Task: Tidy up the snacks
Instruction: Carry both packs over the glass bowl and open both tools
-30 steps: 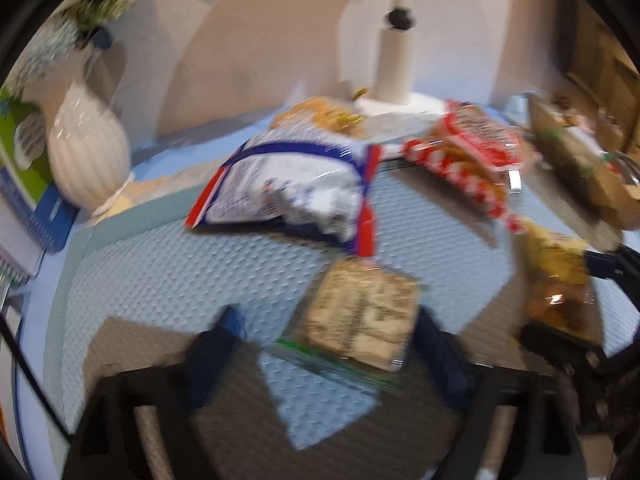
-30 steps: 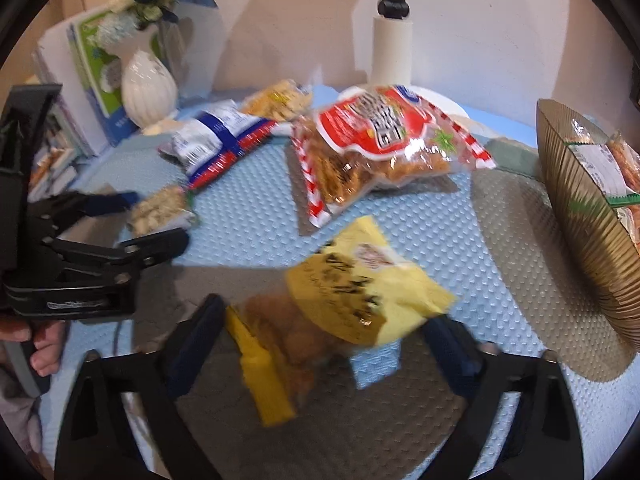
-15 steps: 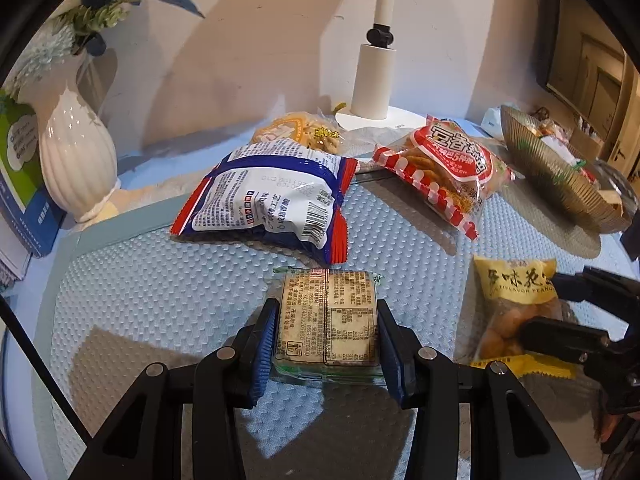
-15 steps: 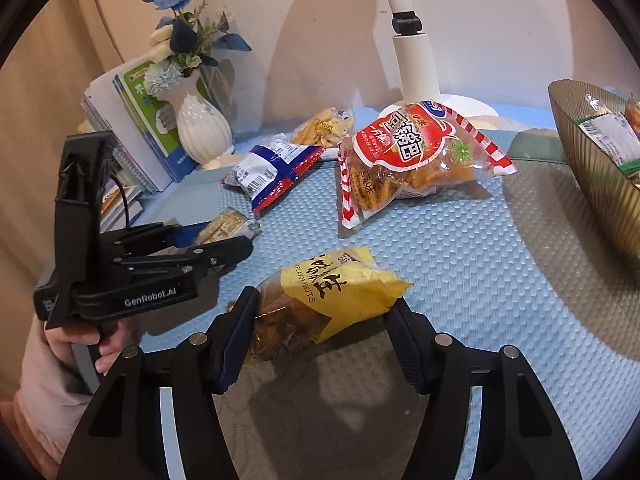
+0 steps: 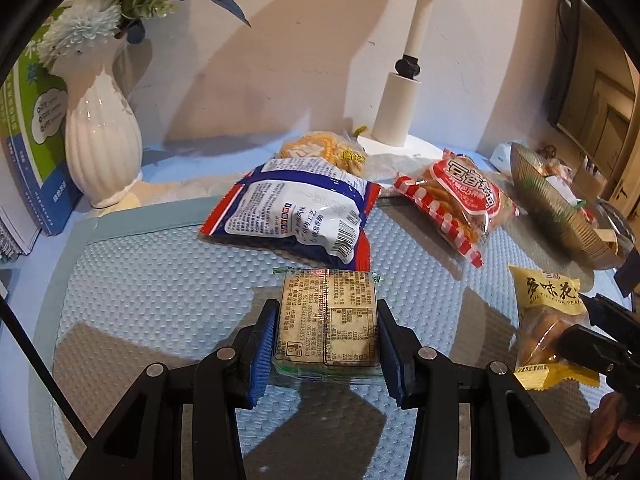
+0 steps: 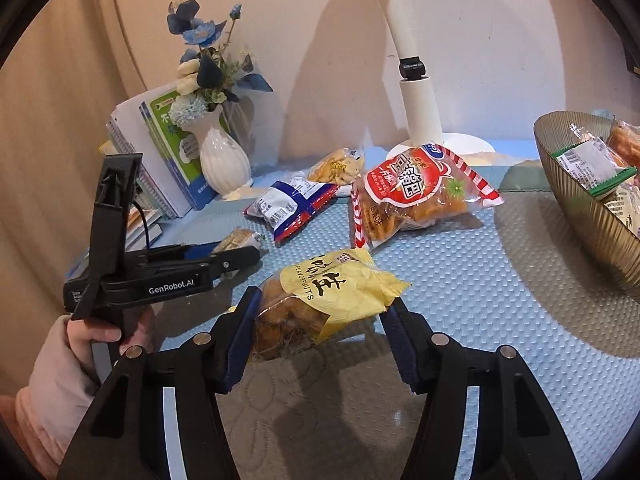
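The left gripper (image 5: 326,344) was clamped across the flat, clear-wrapped rectangular biscuit packet (image 5: 329,318) on the blue textured tabletop (image 5: 160,280), fingers (image 5: 262,350) bearing on its stiffer-looking edges, while the right gripper (image 6: 320,336) pinched the crinkly yellow peanut bag (image 6: 328,300), judged light and slippery.

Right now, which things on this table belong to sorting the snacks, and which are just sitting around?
Part of the job: square cracker pack, yellow peanut bag, blue-and-white bag, red striped bag, small yellow snack pack, gold bowl.

Just lying about: white vase, books, lamp.
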Demonstrator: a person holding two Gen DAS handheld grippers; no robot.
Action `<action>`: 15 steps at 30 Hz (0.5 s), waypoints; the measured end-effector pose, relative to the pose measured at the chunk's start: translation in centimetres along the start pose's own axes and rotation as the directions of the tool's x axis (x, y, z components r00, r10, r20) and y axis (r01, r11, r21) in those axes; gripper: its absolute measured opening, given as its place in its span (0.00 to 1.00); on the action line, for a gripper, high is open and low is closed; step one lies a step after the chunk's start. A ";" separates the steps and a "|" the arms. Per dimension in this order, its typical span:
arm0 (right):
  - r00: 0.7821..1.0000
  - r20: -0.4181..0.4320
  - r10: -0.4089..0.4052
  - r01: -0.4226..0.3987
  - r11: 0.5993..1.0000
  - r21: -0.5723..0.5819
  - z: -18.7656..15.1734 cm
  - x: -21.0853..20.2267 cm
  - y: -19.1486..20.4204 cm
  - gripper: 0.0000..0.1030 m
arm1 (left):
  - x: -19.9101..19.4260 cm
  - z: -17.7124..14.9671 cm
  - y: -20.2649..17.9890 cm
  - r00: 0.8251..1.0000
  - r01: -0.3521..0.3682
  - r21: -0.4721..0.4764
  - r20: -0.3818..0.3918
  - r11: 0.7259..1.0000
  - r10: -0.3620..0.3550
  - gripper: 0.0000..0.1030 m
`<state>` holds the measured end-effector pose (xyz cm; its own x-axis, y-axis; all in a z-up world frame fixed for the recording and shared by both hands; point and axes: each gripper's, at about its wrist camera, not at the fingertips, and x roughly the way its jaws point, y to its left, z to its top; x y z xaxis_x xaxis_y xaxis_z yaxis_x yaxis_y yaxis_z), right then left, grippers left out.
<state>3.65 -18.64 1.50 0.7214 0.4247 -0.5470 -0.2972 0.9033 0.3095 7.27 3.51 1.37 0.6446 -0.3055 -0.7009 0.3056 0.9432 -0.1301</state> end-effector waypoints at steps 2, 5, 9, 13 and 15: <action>1.000 0.014 -0.001 0.001 1.000 -0.001 -0.1 -0.3 0.1 0.57 | -0.3 0.0 -0.2 1.000 -0.008 0.004 0.017 1.000 0.008 0.43; 0.998 0.055 -0.005 0.005 1.000 0.006 -0.2 -1.2 -0.1 0.57 | -1.2 -0.1 -0.5 0.998 -0.028 0.009 0.062 1.000 0.027 0.43; 0.990 0.139 0.017 -0.025 0.998 0.055 0.5 -3.2 -1.2 0.57 | -2.3 0.5 -0.9 0.994 -0.046 -0.015 0.096 0.999 0.048 0.43; 0.977 0.209 0.028 -0.047 0.995 0.090 3.3 -6.3 -3.4 0.57 | -3.7 3.6 -4.2 0.993 0.000 0.023 0.116 1.000 -0.003 0.43; 0.967 0.255 0.001 -0.025 0.996 0.089 5.7 -8.6 -5.0 0.57 | -4.6 5.9 -7.1 0.989 0.032 0.072 0.144 0.997 -0.042 0.43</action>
<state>2.55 -27.18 9.09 0.8568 0.3963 -0.3299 -0.2583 0.8836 0.3906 6.30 -2.52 9.63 0.7256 -0.3604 -0.5862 0.3757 0.9212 -0.1012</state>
